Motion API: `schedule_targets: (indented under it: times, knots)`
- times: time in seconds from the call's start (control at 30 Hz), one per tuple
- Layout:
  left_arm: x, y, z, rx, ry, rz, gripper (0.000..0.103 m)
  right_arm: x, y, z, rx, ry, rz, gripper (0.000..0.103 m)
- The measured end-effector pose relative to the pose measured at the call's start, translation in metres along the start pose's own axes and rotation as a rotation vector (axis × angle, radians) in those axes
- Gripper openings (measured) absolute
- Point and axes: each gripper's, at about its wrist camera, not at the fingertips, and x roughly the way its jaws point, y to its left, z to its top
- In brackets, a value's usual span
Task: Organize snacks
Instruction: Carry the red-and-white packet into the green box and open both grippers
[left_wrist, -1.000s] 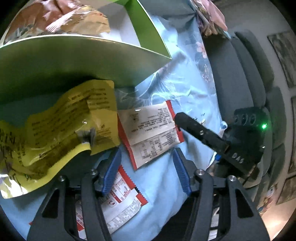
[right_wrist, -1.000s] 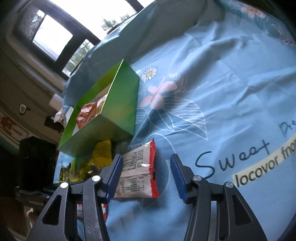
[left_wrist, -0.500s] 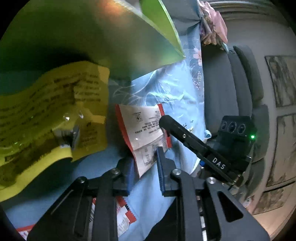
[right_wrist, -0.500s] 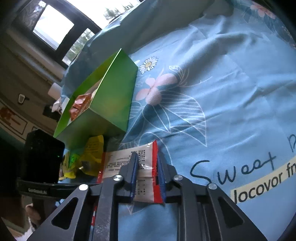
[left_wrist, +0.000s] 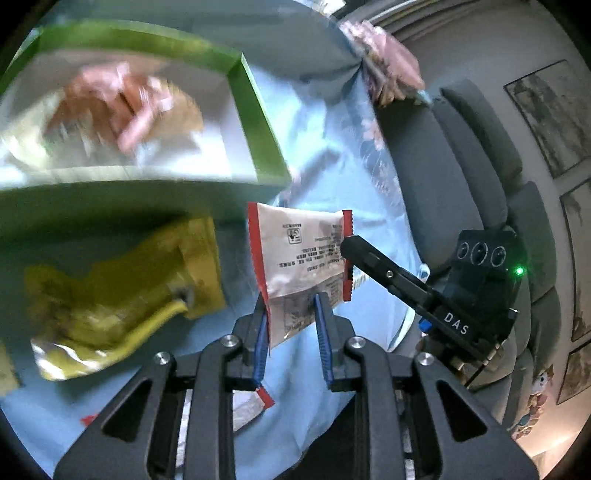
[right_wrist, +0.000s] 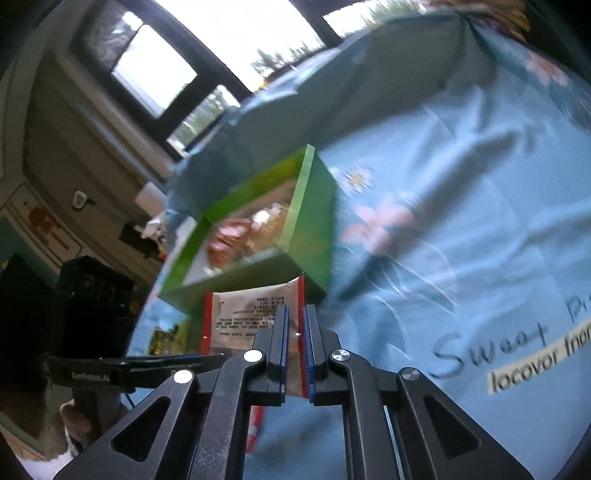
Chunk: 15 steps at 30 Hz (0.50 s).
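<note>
Both grippers pitch downward over a light blue floral bedsheet (right_wrist: 461, 192). The left gripper (left_wrist: 291, 314) has its jaws clamped on the lower edge of a red-edged white snack packet (left_wrist: 299, 247), lifted clear of the sheet at the frame's centre. The right gripper (right_wrist: 294, 328) has its jaws closing on the same packet's other side. The packet's long axis runs between them. In the upper left, an open green box (left_wrist: 258, 110) holds orange-brown snack bags (left_wrist: 125, 107). A yellow snack bag (left_wrist: 122, 295) lies lower left.
</note>
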Motion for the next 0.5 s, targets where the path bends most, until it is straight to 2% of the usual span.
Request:
schedule_targets:
  times: [0.27, 0.5]
  knots:
    - [-0.047, 0.019, 0.036, 0.022, -0.144, 0.048, 0.025, 0.029, 0.049, 0.048, -0.090, -0.051, 0.070, 0.009]
    - [-0.050, 0.052, 0.057, 0.003, -0.207, 0.099, 0.027, 0.079, 0.064, 0.073, -0.128, -0.016, 0.067, 0.009]
